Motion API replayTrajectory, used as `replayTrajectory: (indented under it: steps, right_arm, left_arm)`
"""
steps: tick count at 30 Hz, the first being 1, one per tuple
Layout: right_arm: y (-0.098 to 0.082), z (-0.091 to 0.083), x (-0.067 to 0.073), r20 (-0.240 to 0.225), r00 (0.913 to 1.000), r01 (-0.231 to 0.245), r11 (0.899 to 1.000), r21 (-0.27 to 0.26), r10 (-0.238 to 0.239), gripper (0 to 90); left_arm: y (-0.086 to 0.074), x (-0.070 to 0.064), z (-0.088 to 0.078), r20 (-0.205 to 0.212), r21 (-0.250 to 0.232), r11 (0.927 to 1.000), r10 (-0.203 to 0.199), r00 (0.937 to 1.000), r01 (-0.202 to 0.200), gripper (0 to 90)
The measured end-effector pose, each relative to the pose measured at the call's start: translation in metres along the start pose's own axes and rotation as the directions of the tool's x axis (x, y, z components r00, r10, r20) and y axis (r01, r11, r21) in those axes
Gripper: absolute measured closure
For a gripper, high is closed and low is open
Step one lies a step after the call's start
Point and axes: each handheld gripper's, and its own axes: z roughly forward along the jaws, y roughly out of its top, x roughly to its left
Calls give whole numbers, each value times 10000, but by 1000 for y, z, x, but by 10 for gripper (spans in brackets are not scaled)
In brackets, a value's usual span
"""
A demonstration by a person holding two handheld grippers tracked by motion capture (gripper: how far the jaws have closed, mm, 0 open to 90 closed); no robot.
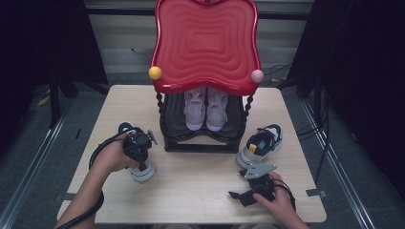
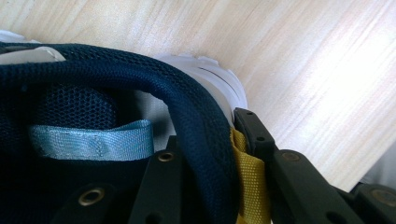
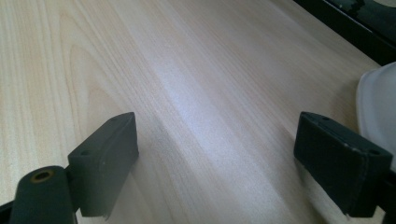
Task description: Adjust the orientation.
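Wooden table (image 1: 200,186): left gripper (image 2: 212,154) jaws clamped on navy shoe (image 2: 140,88) collar; right gripper (image 3: 217,154) jaws apart over bare wood.

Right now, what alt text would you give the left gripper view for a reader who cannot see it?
The left tongs pinch the padded navy mesh collar of a sneaker at its heel, one jaw inside the shoe, the other outside against a yellow strap. A light blue loop lies inside; the sneaker rests on a pale wooden table.
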Motion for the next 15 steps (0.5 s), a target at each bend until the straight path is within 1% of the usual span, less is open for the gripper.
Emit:
replayTrajectory:
  steps: [2,4,6,7,8,9,10,11,13,14,15]
  right_arm:
    - [0,0,0,2,10000,2,10000,1,-2,132]
    - [0,0,0,2,10000,0,10000,4,0,132]
    - [0,0,0,9,10000,-12,10000,-1,12,132]
    - [0,0,0,4,10000,-1,10000,4,1,132]
    - [0,0,0,3,10000,2,10000,2,-2,132]
    - [0,0,0,2,10000,4,10000,2,-4,132]
    - [0,0,0,3,10000,0,10000,2,0,132]
    - [0,0,0,4,10000,3,10000,1,-3,132]
    - [0,0,0,3,10000,-24,10000,-12,24,132]
    - [0,0,0,4,10000,-25,10000,-11,25,132]
    - [0,0,0,5,10000,-29,10000,-8,29,132]
  left_arm:
    - [0,-1,-1,48,10,10000,-14,10000,14,730]
    - [0,-1,-3,11,-43,10000,-66,10000,66,730]
    - [0,-1,-4,-22,16,10000,9,10000,-9,730]
    - [1,0,-6,-59,158,9997,174,9998,-173,730]
    - [1,-1,-6,-31,-28,10000,39,10000,-39,730]
    - [1,-2,-7,-49,28,10000,45,10000,-45,730]
    - [1,-1,-9,-118,125,9998,171,9998,-170,730]
    - [1,-2,-9,-49,59,10000,-7,10000,7,730]
    - [2,-2,-13,-35,2,10000,67,10000,-67,730]
    - [2,-1,-15,-75,43,9998,177,9998,-176,730]
    - [2,-3,-16,-24,-32,10000,66,10000,-66,730]
